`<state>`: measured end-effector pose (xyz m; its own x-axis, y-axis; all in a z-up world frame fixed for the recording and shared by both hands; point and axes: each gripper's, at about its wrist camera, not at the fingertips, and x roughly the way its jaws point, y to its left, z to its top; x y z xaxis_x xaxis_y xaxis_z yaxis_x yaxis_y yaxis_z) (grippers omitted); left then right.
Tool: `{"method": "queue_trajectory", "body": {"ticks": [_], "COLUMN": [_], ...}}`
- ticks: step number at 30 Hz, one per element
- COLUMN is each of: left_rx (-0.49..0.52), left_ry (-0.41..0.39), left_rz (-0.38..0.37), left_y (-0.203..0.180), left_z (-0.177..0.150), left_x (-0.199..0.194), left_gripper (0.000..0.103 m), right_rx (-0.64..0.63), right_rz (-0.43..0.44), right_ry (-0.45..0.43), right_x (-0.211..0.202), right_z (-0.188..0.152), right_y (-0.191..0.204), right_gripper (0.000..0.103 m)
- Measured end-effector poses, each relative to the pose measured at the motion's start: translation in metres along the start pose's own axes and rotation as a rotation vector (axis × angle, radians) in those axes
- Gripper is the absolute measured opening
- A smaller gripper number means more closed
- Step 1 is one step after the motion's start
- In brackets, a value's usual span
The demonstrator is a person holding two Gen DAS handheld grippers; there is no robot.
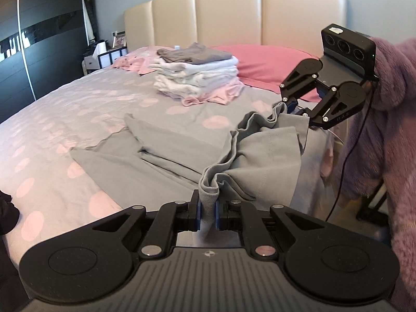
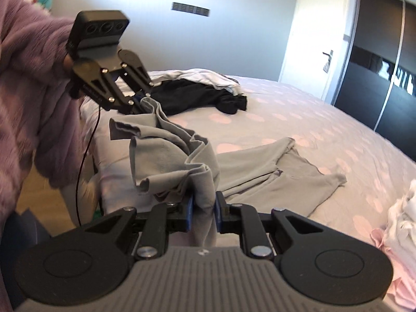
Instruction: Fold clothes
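On the bed (image 1: 78,98), near edge: one grey garment (image 1: 166,150), part lying flat on the spotted cover, its near hem lifted clear and bunched between two holds. Left gripper (image 1: 207,209): jaws pressed together, pinching a fold of the hem. Right gripper (image 2: 203,212): likewise pinching the hem's other end; it shows in the left view at (image 1: 292,108). Sleeves and upper body of the garment lie spread toward the middle of the bed. Folded stack (image 1: 197,78): grey, white and pink items, by the pink pillow (image 1: 265,62), well apart. Unfolded dark and white clothes (image 2: 197,91): heaped at the far side.

Step in hand, as judged: raising the hem for the first fold. Next move calls for both holds kept level, hem drawn taut, carried over and laid toward the shoulders with edges matched before release.
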<state>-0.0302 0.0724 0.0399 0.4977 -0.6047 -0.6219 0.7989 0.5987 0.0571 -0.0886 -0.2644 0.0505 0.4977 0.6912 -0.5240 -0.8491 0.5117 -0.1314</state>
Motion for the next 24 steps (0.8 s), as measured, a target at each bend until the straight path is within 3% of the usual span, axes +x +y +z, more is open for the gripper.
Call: {"method": "queue_trajectory", "body": {"ticks": [5,10,19,23,24], "left_rx": [-0.041,-0.118,-0.232,-0.27,-0.286], "left_ry": [0.021,0.073,0.154,0.173,0.172], "left_rz": [-0.005,-0.009,-0.014,0.011,0.019], "left_y": [0.03,0.062,0.102,0.11,0.113], "left_z": [0.009,0.01,-0.005,-0.009,-0.01], "left_x": [0.025,0.06,0.114,0.121,0.122], "left_gripper": [0.007,0.007,0.008,0.013,0.015], "right_rx": [0.095,0.219,0.448,0.529,0.558], "right_rz": [0.016,0.035,0.029,-0.001,-0.016], "right_ry": [0.015,0.068,0.157,0.166,0.17], "right_x": [0.019,0.064,0.107,0.118,0.121], "right_z": [0.004,0.005,-0.022,-0.034,-0.037], "right_y": [-0.033,-0.061,-0.11,-0.123,-0.127], "right_gripper": [0.017,0.017,0.016,0.025,0.031]}}
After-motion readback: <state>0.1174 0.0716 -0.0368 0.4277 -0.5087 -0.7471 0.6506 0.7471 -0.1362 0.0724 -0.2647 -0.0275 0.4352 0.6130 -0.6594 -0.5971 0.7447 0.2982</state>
